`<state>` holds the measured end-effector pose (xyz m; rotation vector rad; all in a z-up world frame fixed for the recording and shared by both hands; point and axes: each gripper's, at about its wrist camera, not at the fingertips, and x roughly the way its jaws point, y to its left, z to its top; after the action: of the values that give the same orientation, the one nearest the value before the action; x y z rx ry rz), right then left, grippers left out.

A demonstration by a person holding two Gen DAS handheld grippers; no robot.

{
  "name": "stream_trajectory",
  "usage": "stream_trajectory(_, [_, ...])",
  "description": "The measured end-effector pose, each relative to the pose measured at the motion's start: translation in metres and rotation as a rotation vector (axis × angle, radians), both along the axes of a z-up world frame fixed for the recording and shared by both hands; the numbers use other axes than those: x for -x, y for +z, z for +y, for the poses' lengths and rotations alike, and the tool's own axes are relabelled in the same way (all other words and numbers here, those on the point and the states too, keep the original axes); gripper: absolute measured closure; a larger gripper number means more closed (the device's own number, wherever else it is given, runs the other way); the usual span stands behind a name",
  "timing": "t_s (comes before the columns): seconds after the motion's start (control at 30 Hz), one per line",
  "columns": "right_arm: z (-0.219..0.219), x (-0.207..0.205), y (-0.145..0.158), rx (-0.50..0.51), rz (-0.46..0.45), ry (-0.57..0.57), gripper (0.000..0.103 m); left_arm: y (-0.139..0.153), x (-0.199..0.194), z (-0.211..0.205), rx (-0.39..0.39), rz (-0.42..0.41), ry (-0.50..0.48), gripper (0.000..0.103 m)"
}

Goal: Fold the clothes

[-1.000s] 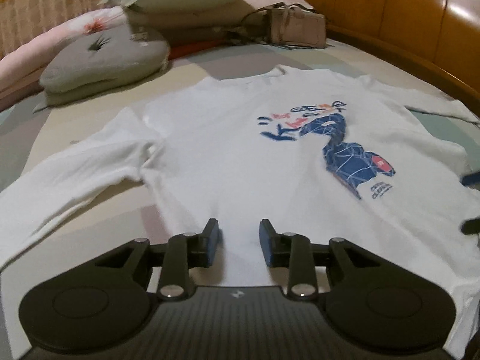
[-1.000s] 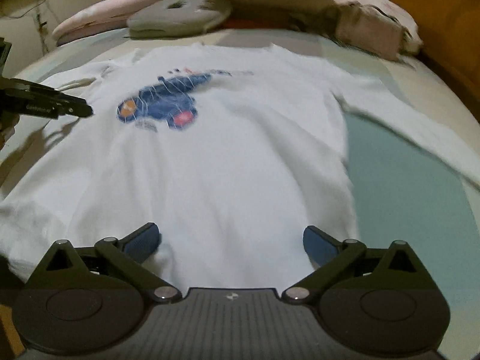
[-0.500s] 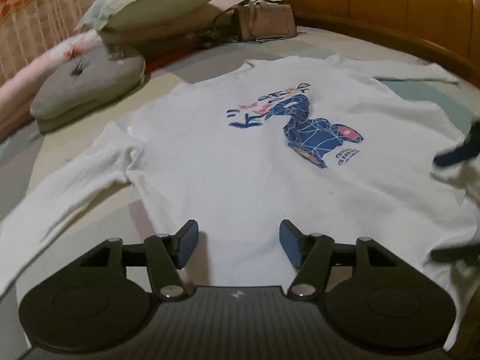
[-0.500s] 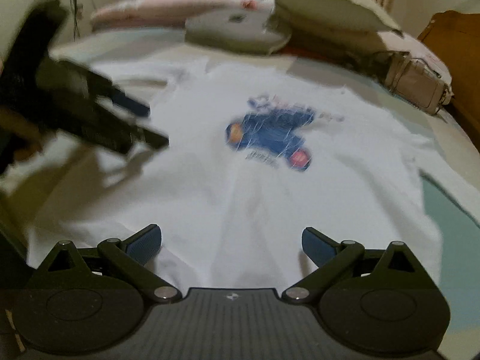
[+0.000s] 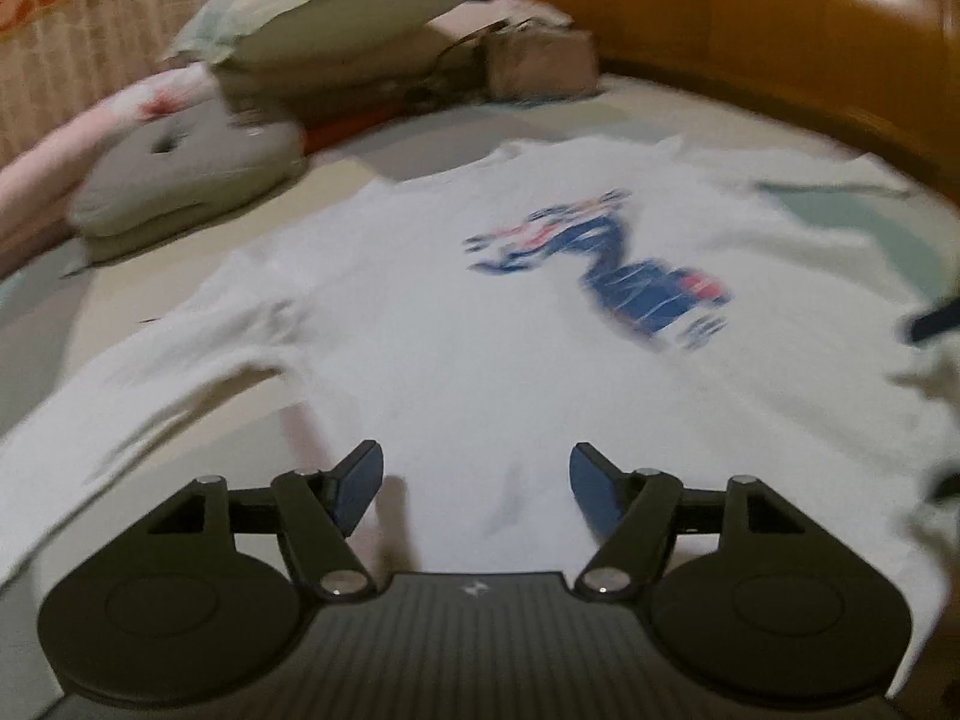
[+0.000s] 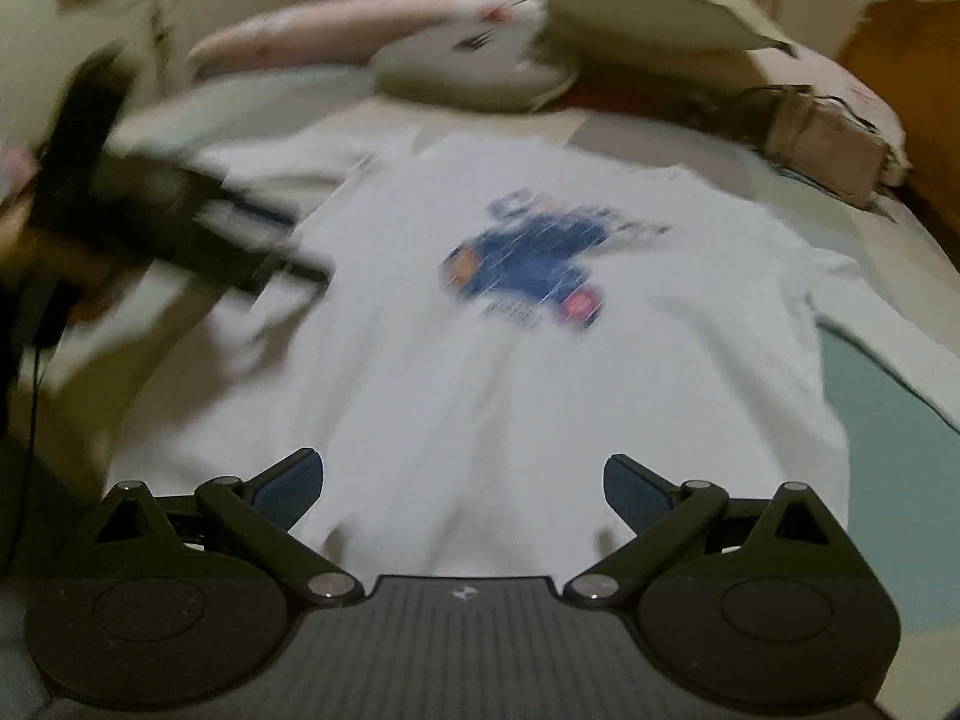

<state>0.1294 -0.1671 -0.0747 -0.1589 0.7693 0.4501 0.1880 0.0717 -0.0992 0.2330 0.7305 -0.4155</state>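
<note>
A white long-sleeved shirt with a blue and red print lies flat, front up, on the bed; it also shows in the right wrist view. My left gripper is open and empty just above the shirt's hem. My right gripper is open wide and empty above the hem further right. The left gripper shows blurred at the left of the right wrist view. A right fingertip shows at the right edge of the left wrist view.
Pillows and a grey cushion lie at the head of the bed, with a tan handbag beside them. A wooden bed frame curves along the right. The shirt's left sleeve stretches out to the left.
My left gripper's jaws have opened from nearly shut to wide. Both cameras have shifted along the hem, and the views are now blurred by motion. The right gripper stays open.
</note>
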Motion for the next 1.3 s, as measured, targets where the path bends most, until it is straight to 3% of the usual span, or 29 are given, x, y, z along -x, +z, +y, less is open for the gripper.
stream_trajectory(0.13, [-0.030,-0.030,-0.022,-0.018,0.071,-0.110,0.000,-0.007,-0.007,0.003,-0.037,0.031,0.047,0.030])
stream_trajectory(0.27, [-0.055,-0.004,-0.031,0.003,0.072,-0.098,0.000,-0.005,-0.011,0.017,-0.056,0.030,0.135,0.028])
stream_trajectory(0.4, [-0.062,0.002,-0.021,0.025,0.120,-0.108,0.000,0.007,-0.014,0.021,-0.025,-0.021,0.163,0.031])
stream_trajectory(0.6, [-0.050,-0.043,0.001,-0.021,-0.005,-0.130,0.000,0.016,-0.034,-0.002,0.135,-0.035,0.077,0.030])
stream_trajectory(0.67, [-0.044,-0.069,0.000,-0.047,0.005,-0.118,0.000,0.011,-0.046,-0.011,0.151,-0.011,0.061,0.030])
stream_trajectory(0.73, [-0.041,-0.094,-0.009,-0.064,0.041,-0.113,0.000,0.005,-0.057,-0.015,0.144,0.011,0.064,0.030])
stream_trajectory(0.83, [-0.045,-0.115,-0.026,-0.050,0.093,-0.119,0.000,-0.009,-0.069,-0.015,0.048,0.061,0.132,0.030])
stream_trajectory(0.87, [-0.051,-0.115,-0.030,-0.037,0.104,-0.124,0.000,-0.011,-0.071,-0.010,0.038,0.068,0.154,0.024])
stream_trajectory(1.0, [-0.080,-0.076,-0.028,-0.045,0.125,-0.140,0.000,-0.012,-0.075,0.005,0.038,0.082,0.216,0.025])
stream_trajectory(1.1, [-0.082,-0.062,-0.018,0.019,0.181,-0.102,0.000,-0.010,-0.074,0.001,0.021,0.069,0.223,0.026])
stream_trajectory(1.3, [-0.111,-0.112,0.018,-0.144,0.100,-0.187,0.001,-0.005,-0.066,-0.018,0.025,0.023,0.134,0.026])
